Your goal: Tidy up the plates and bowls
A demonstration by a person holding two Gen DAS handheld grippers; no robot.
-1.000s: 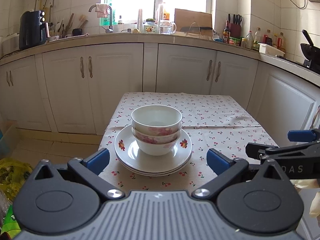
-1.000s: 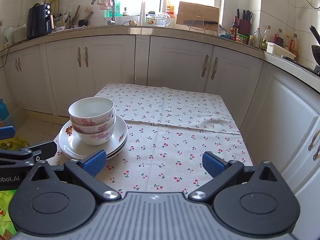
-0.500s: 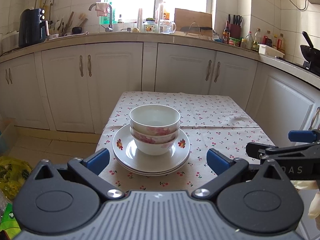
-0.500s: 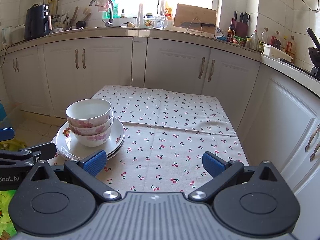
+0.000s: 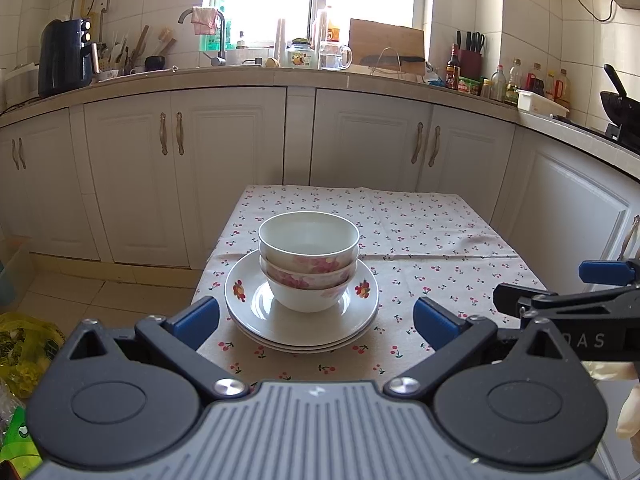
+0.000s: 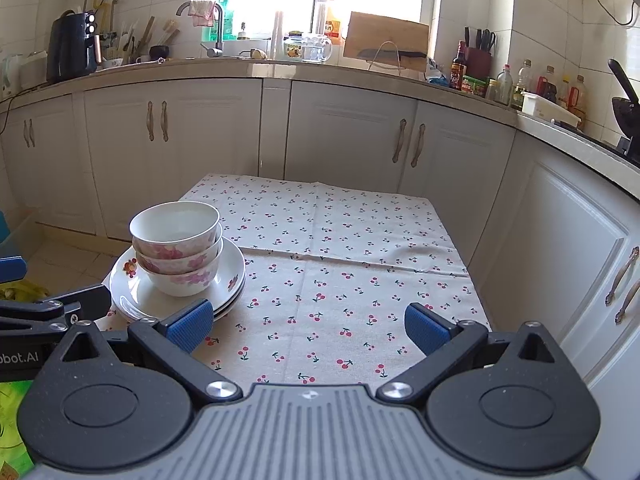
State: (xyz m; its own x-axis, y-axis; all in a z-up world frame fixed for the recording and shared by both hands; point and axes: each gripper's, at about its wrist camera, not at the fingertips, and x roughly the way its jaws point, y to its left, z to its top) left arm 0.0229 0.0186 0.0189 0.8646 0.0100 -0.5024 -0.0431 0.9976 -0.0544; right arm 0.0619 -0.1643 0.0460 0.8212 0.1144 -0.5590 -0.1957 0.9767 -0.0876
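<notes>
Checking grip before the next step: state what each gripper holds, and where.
Nothing held. Left gripper and right gripper are both open and empty; the bowls sit untouched on the plates.

Sunlight's pouring through the window (image 5: 320,0) at 12 o'clock, white cabinets (image 5: 180,168) are wrapping the room, cherry-print tablecloth (image 6: 340,280) covering the table.

Two black handheld grippers with blue rubber finger pads sit level, side by side and apart. The left gripper (image 5: 316,318) has its jaws spread wide, nothing between them; its arm shows at the left edge of the right wrist view. The right gripper (image 6: 307,327) is equally wide and empty, with a pale-gloved hand (image 5: 628,408) behind it.
</notes>
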